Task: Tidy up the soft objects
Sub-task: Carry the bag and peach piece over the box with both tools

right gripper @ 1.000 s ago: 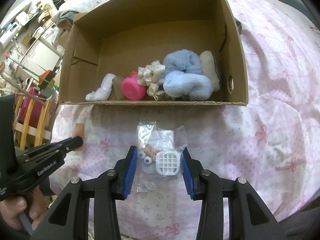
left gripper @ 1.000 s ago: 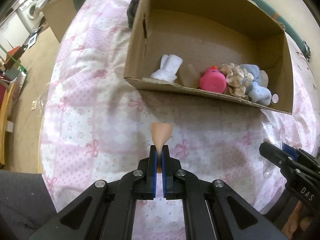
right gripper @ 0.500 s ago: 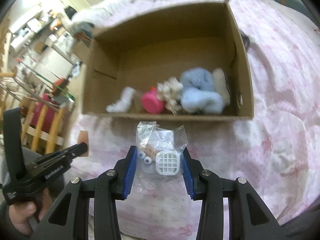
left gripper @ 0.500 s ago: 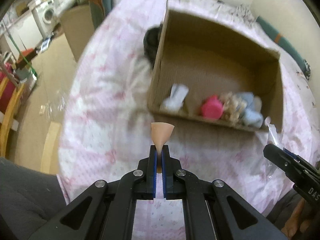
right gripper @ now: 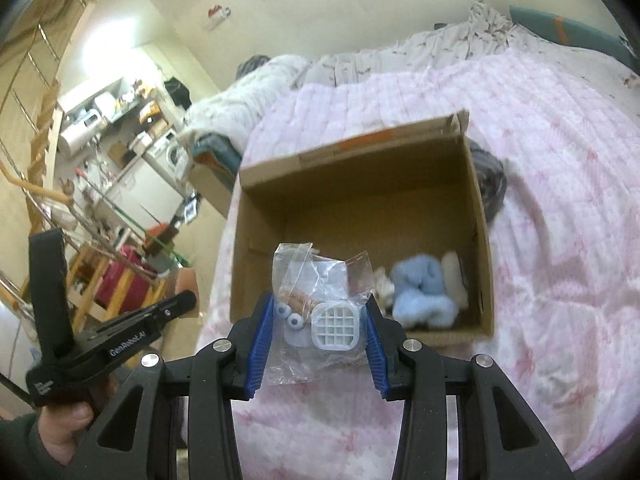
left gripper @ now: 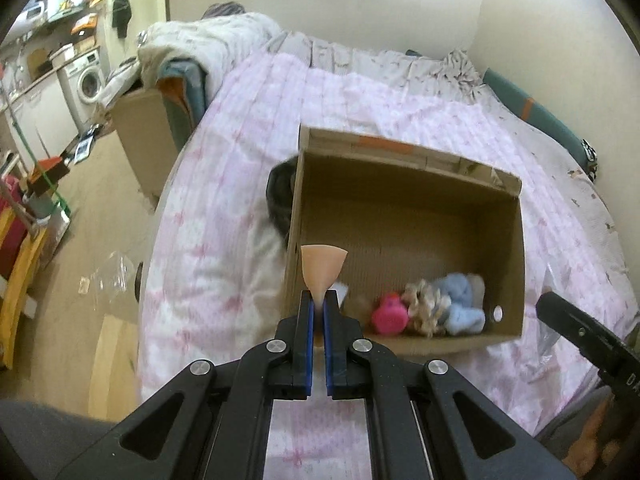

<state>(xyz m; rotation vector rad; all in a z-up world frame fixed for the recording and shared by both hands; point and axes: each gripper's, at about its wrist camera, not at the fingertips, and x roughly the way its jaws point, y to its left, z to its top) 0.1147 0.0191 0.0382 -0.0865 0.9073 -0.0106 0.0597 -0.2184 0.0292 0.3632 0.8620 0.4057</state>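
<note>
Left hand-held gripper point(left gripper: 316, 312) pinching a peach fan-shaped soft piece point(left gripper: 323, 267) above the cardboard box point(left gripper: 400, 220) edge; right hand-held gripper point(right gripper: 320, 328) clamped on a crinkled clear bag point(right gripper: 320, 276) holding a white grid piece; "GenRobot.AI" lettering on the left one

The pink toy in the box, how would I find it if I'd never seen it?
Look at the cardboard box on the pink quilt. Along its near wall lies a row of soft things. The pink toy is the only bright one, left of the beige frilly bundle and blue fluffy piece.
</note>
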